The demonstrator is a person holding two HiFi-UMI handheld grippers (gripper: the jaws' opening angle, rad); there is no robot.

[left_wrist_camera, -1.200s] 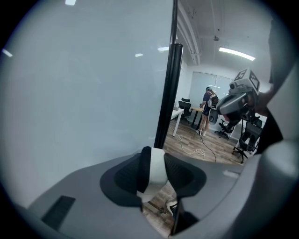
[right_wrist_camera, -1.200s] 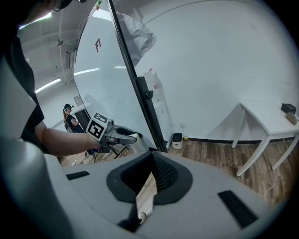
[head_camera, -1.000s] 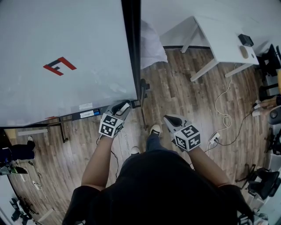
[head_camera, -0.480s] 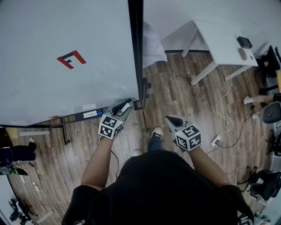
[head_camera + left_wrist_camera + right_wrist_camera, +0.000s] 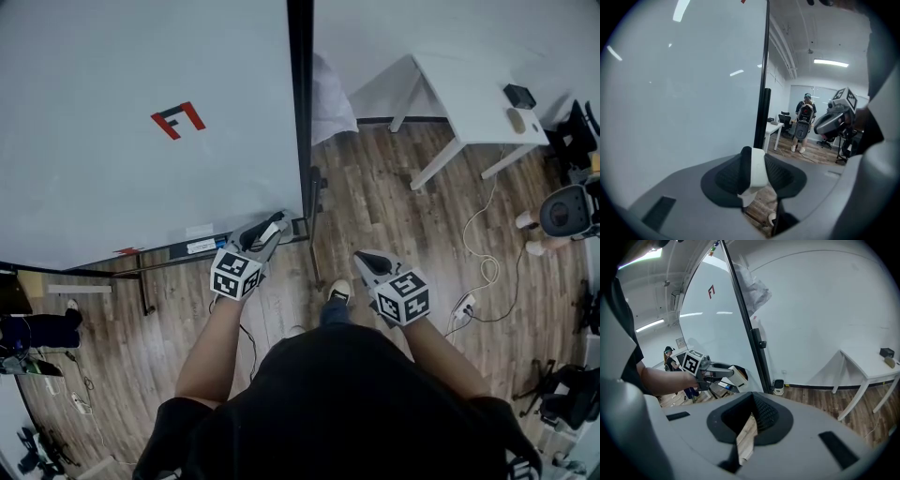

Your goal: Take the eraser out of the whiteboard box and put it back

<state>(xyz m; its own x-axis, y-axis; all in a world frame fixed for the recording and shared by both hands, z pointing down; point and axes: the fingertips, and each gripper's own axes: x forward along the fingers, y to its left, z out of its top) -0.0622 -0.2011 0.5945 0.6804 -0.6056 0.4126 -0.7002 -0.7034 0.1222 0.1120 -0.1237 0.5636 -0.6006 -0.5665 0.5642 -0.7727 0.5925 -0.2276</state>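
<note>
White eraser [image 5: 268, 228] sits clamped in the left tongs [image 5: 262, 232] at the whiteboard's [image 5: 141, 178] lower right corner in the head view, just over the right end of the whiteboard box [image 5: 187, 247], the dark ledge along the board's bottom edge. Can't tell if it touches the ledge. Right tongs [image 5: 367, 261] hang over the wood floor [image 5: 394, 206], right of the whiteboard and well apart from it. White bench [image 5: 478, 103] stands far off to the board's right, not involved.

Left gripper view: the left tongs [image 5: 755, 172] are shut on the eraser [image 5: 757, 167], a white block with a dark face, held upright between the pads; whiteboard [image 5: 684, 93] fills the left side, very close.

Right gripper view: the right tongs [image 5: 749, 420] are closed together with nothing in them, only floor showing past them. Off toward the whiteboard [image 5: 710, 319], the left tongs [image 5: 719, 373] carry the eraser [image 5: 737, 377] near the board's bottom edge.

Step in hand, likely: eraser on its way out of or back into the box. To do it well: keep the clamp firm, keep the eraser level and parallel to the ledge, lower straight down rather than dragging along the board, and release only once it rests flat. Keep the right tongs clear.
</note>
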